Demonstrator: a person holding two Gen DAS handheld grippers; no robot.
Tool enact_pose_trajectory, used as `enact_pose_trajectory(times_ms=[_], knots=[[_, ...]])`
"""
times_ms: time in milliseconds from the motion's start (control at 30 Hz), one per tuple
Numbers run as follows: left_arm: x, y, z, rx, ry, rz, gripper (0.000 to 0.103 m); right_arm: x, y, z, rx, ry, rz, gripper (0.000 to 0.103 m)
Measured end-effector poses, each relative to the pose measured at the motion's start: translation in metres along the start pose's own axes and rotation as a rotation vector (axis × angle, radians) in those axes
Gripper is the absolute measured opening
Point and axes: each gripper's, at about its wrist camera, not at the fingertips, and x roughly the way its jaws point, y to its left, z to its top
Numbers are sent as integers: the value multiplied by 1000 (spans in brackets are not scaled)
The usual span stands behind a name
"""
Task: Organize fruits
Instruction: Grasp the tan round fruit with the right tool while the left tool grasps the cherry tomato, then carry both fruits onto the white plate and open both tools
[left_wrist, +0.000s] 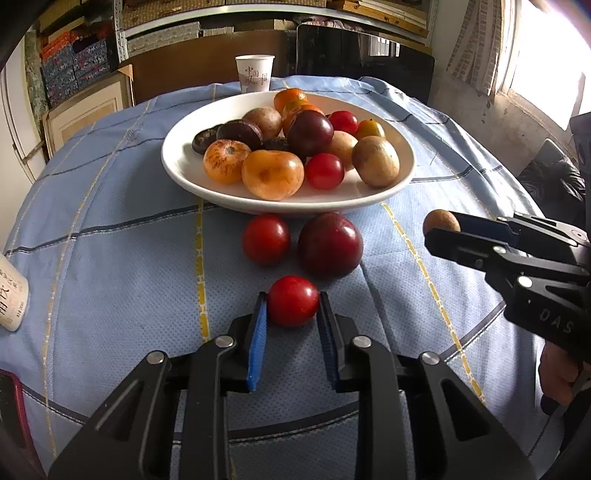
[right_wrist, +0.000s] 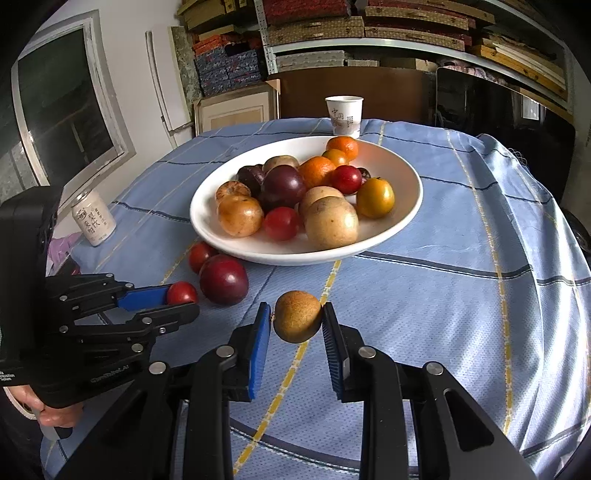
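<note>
Two tools angle down over the bench: left tool (left_wrist: 291, 306) clamps a tomato (left_wrist: 293, 301), right tool (right_wrist: 295, 325) a brown fruit (right_wrist: 297, 321) (body lettered "DAS").

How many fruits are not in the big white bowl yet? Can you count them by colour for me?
Small round red fruits: 2
Large round dark purple fruit: 1
Round brown speckled fruit: 1
Total: 4
</note>
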Motion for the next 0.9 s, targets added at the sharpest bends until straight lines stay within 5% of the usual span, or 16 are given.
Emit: enact_pose_trajectory(times_ms=[333,467,667,900], knots=[[-33,-10,-7,0,-80,-12,25,-19,-4,-6,15,-66,-31,29],[-56,-4,1,-25,-120,-63,25,-31,-7,3,50,-91,33,29],[-59,9,59,-2,-172,-13,25,-25,-13,53,66,-149,41,29],[2,36,137,-60,-124,61,25,34,-44,113,159,-99,58,29]])
